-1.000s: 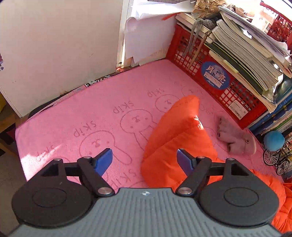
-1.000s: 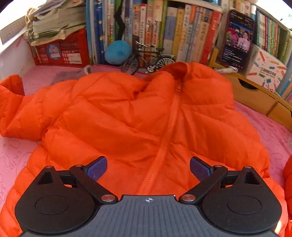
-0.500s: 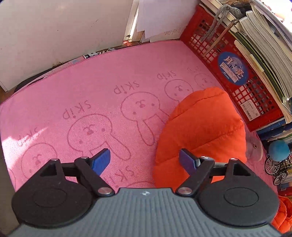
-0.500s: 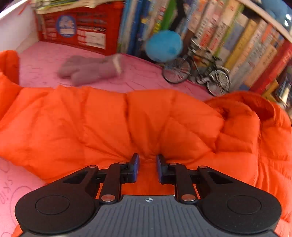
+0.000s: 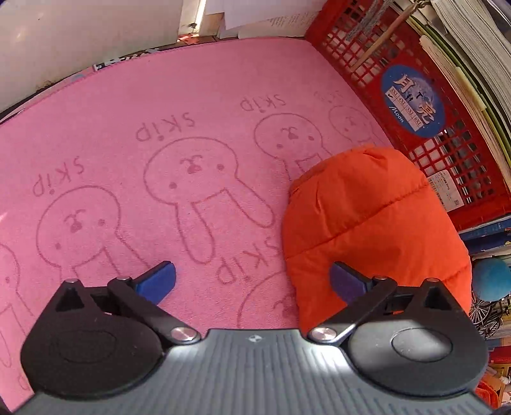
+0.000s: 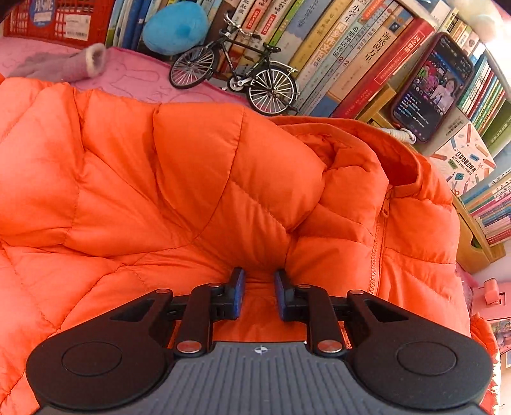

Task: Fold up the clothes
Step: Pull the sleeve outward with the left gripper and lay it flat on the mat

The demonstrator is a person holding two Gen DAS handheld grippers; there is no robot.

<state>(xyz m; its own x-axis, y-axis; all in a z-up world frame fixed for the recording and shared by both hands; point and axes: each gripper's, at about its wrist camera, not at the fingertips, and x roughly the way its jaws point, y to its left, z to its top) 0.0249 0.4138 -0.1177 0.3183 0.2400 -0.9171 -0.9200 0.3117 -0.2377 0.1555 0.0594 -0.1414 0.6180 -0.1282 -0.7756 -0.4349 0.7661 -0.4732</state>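
An orange puffer jacket (image 6: 198,178) lies spread over the pink blanket (image 6: 134,76), collar and zipper to the right. My right gripper (image 6: 258,293) is shut on a pinched fold of the jacket's padded fabric near the shoulder. In the left wrist view the jacket's sleeve (image 5: 367,223) sticks out over the pink blanket (image 5: 159,127). My left gripper (image 5: 252,284) stands open just above the blanket, its right finger over the sleeve's edge, its left finger over bare blanket, nothing held.
A red crate (image 5: 424,105) stacked with papers borders the blanket at the right. A grey glove (image 6: 64,64), blue plush ball (image 6: 175,25), model bicycle (image 6: 236,70), row of books (image 6: 335,57) and a phone (image 6: 431,86) line the far edge.
My right gripper stays shut on the jacket fold and has shifted right toward the collar. My left gripper has moved closer over the sleeve, still open.
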